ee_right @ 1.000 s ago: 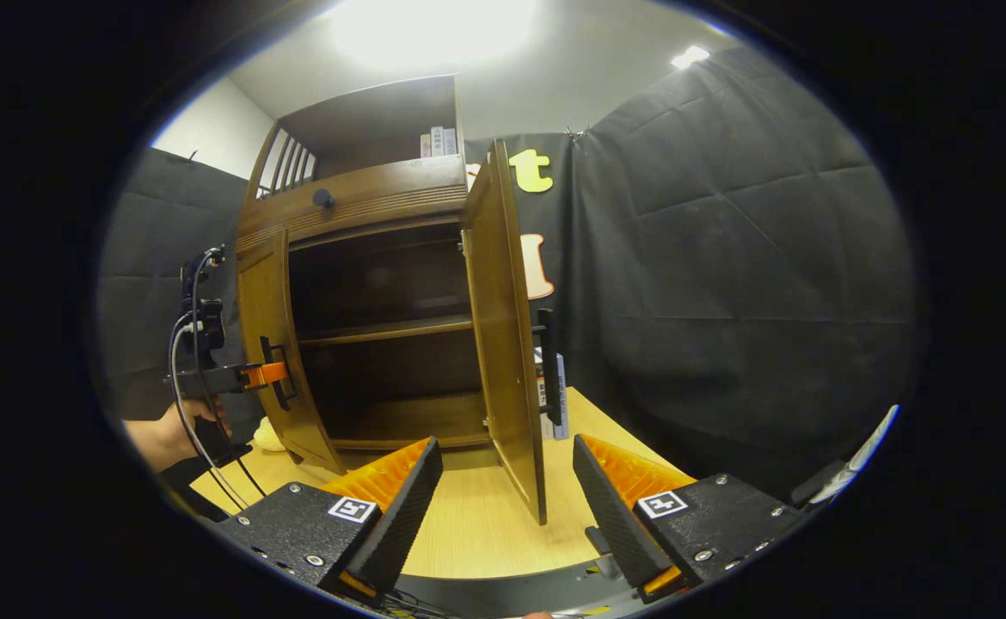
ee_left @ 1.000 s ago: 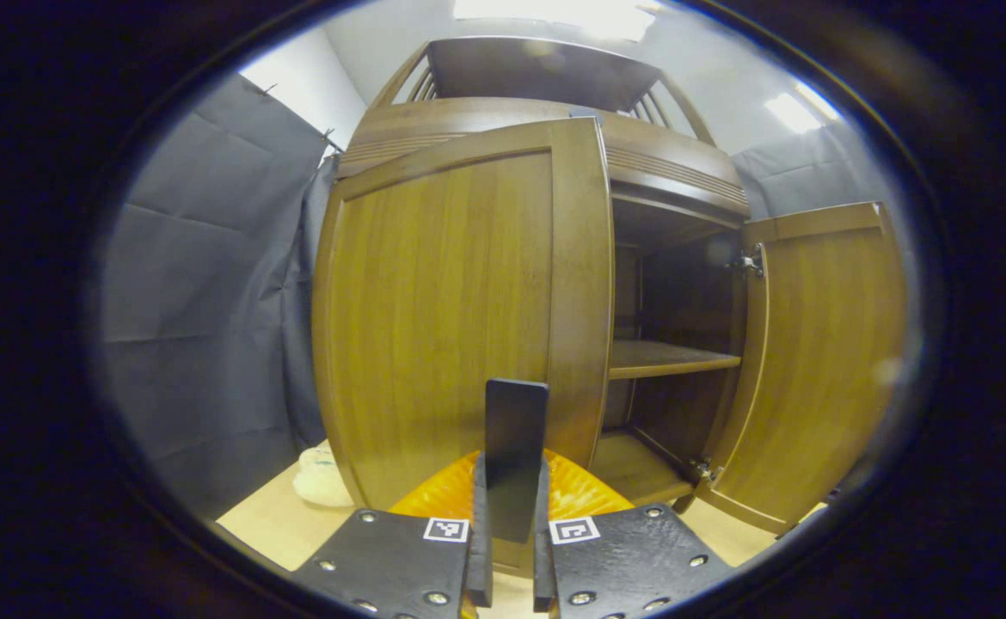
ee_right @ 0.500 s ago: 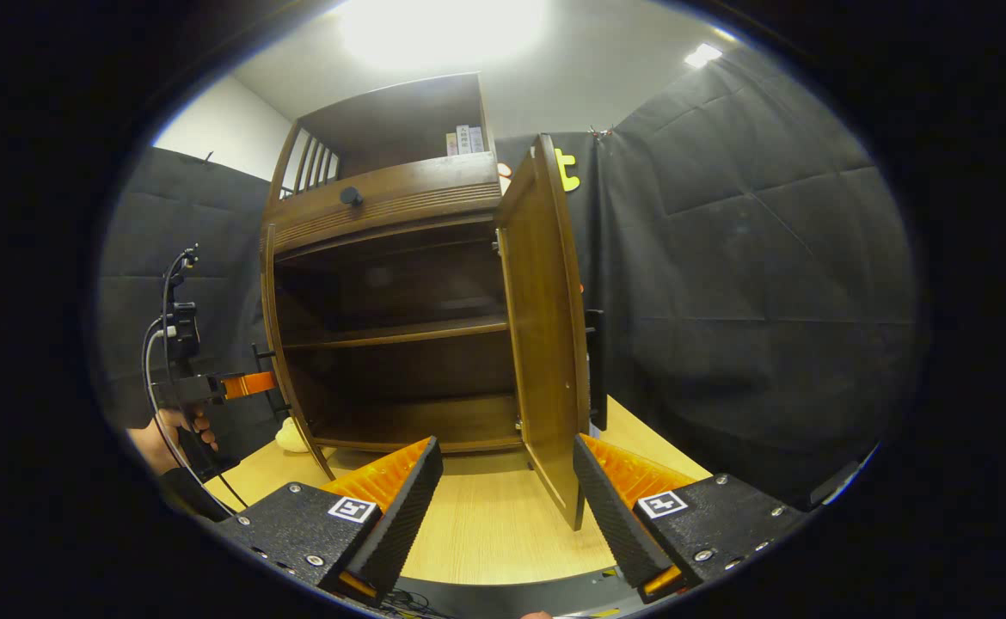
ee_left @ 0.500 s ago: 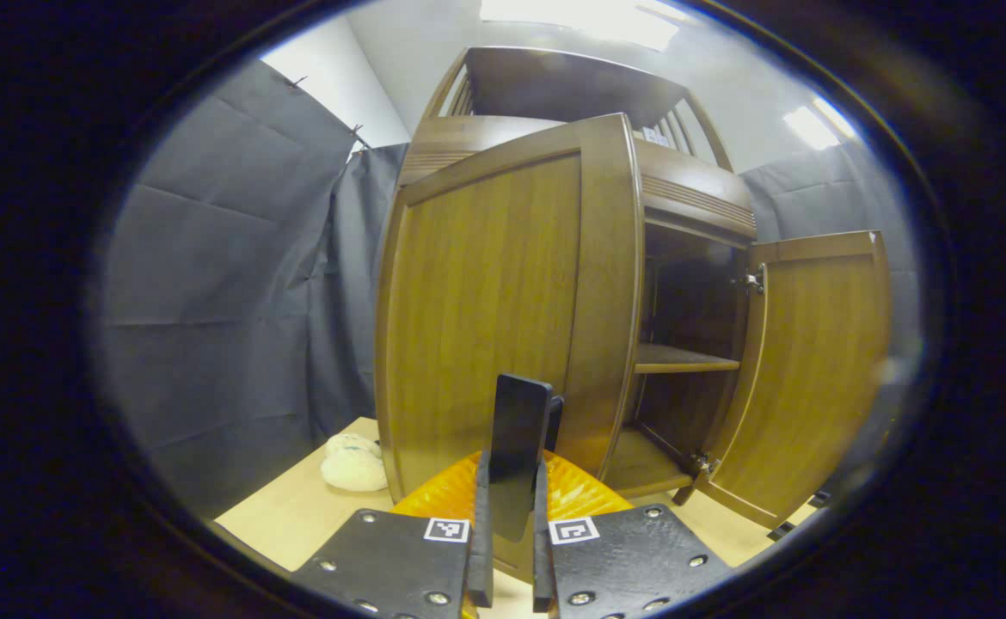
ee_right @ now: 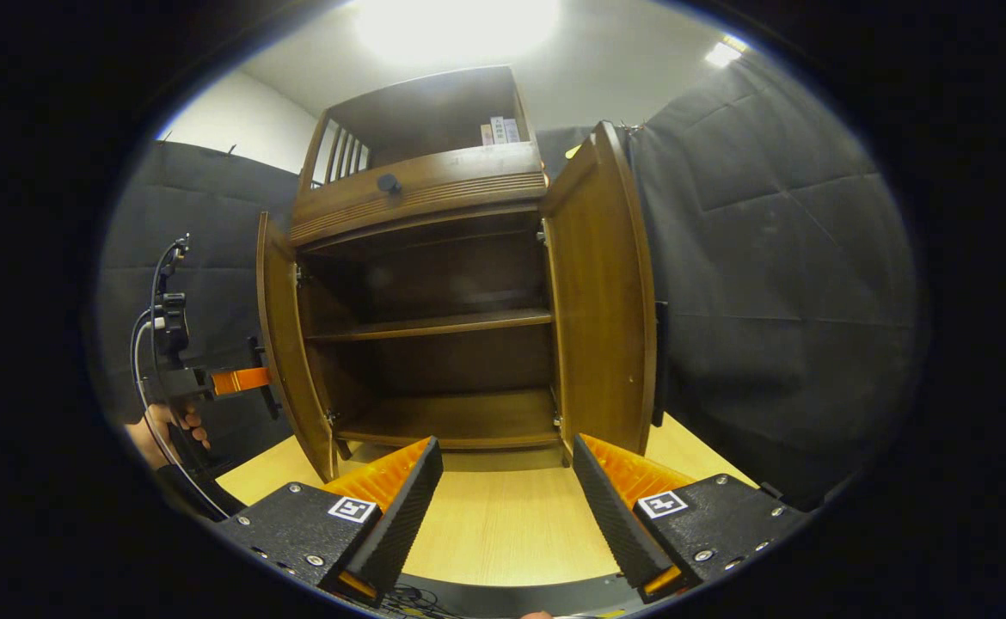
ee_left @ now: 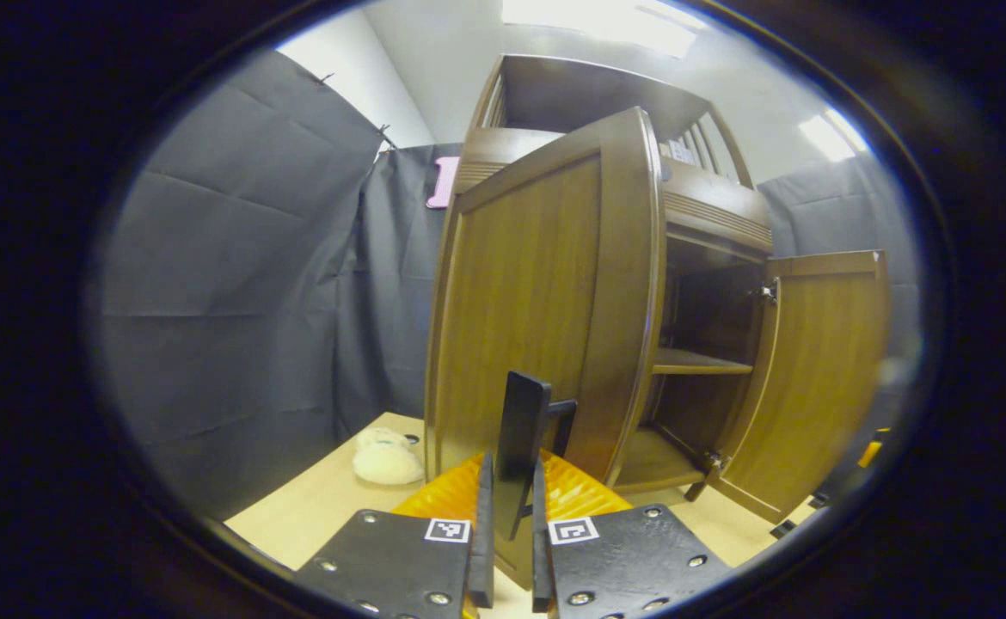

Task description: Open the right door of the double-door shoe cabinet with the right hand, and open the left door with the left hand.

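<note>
Wooden tabletop [ee_right: 503,524] carries the cabinet [ee_right: 434,327]; my left gripper [ee_left: 507,524] clamps the left door's handle [ee_left: 520,430] to swing it, right gripper [ee_right: 507,507] hangs open, its door [ee_right: 602,292] wide.

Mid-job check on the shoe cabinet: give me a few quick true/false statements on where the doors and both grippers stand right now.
1. The left gripper is clamped on the left door's handle. True.
2. The right gripper is shut on the right door's handle. False: its fingers stand wide apart over the table, holding nothing.
3. The right door is closed. False: it stands swung out, and the cabinet's shelf is exposed.
4. The left door is swung out from the cabinet front. True.
5. The shelves behind the doors hold shoes. False: both visible shelves look bare.
</note>
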Motion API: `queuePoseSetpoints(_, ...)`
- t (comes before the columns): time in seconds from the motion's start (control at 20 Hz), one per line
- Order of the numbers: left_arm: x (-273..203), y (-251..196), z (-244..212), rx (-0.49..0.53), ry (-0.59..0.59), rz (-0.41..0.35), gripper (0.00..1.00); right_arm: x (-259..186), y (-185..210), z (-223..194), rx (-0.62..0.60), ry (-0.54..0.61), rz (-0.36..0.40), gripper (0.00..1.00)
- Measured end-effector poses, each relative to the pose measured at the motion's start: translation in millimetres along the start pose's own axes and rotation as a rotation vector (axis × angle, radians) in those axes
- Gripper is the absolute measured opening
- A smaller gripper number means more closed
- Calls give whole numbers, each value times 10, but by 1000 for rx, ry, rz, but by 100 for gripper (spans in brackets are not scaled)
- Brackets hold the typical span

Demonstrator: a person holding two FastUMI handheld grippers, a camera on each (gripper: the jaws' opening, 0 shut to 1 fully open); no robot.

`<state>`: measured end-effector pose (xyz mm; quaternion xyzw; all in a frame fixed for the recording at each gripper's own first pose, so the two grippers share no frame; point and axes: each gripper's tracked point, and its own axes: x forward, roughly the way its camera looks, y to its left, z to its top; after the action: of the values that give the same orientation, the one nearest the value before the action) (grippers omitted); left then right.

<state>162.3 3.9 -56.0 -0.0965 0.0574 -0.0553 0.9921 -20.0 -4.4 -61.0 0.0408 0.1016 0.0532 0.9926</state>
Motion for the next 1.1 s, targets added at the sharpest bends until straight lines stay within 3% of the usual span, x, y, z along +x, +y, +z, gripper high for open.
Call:
queuePoseSetpoints(0.3, -106, 352, 117, 5, -28, 43, 13, 122, 240, -6, -4, 2, 34, 95)
queuePoseSetpoints(0.35, -111, 434, 142, 5, -30, 59, 13, 145, 291, -9, -13, 1, 41, 91)
queuePoseSetpoints(0.65, -178, 755, 152, 14, -32, 97, 14, 252, 561, 2, -31, -3, 78, 95)
queuePoseSetpoints(0.9, -212, 885, 168, 36, -33, 101, 17, 344, 744, -6, -29, -1, 87, 92)
queuePoseSetpoints(1.1, -235, 1049, 182, 65, -36, 97, 18, 403, 903, 26, -37, -8, 89, 95)
